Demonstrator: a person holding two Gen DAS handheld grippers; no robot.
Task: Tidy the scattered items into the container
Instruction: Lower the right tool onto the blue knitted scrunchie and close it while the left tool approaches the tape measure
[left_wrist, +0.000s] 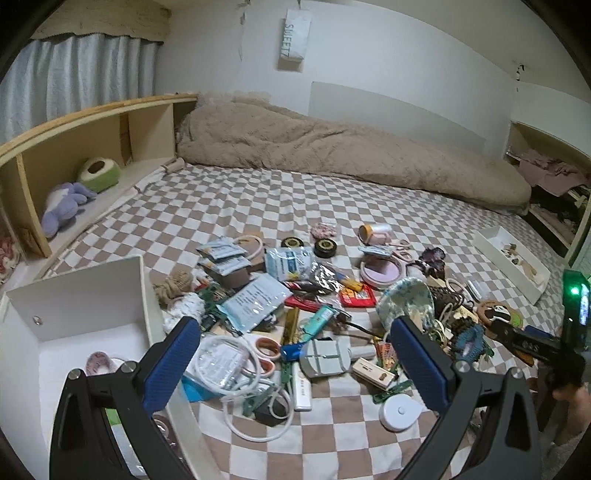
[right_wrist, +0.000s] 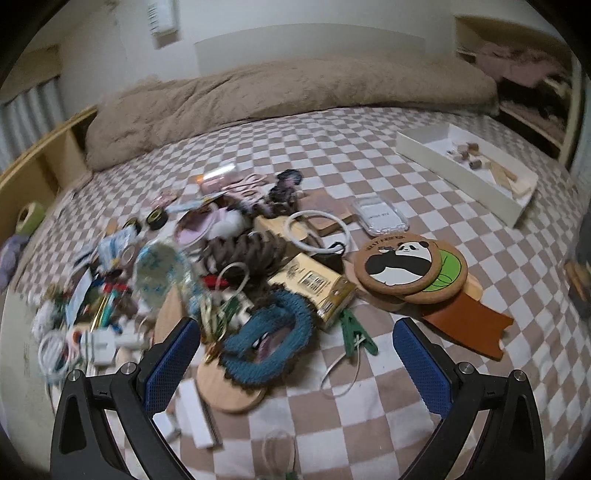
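A heap of small items lies scattered on the checkered bed (left_wrist: 229, 206). A white box (left_wrist: 88, 295) stands at the left with a tape roll (left_wrist: 99, 362) inside. My left gripper (left_wrist: 295, 358) is open and empty above a white cable (left_wrist: 240, 373), orange tape rolls (left_wrist: 267, 349) and a grey plug (left_wrist: 325, 356). My right gripper (right_wrist: 295, 360) is open and empty, hovering over a blue crocheted ring (right_wrist: 266, 339) and a green clip (right_wrist: 356, 334). The right gripper also shows at the left wrist view's right edge (left_wrist: 532, 341).
A panda coaster (right_wrist: 397, 264), a gold box (right_wrist: 314, 286) and a brown leather piece (right_wrist: 469, 325) lie near the right gripper. A long white tray (right_wrist: 461, 173) holds small wooden bits. A beige duvet (left_wrist: 332, 151) lies behind. A wooden shelf (left_wrist: 74, 155) holds plush toys.
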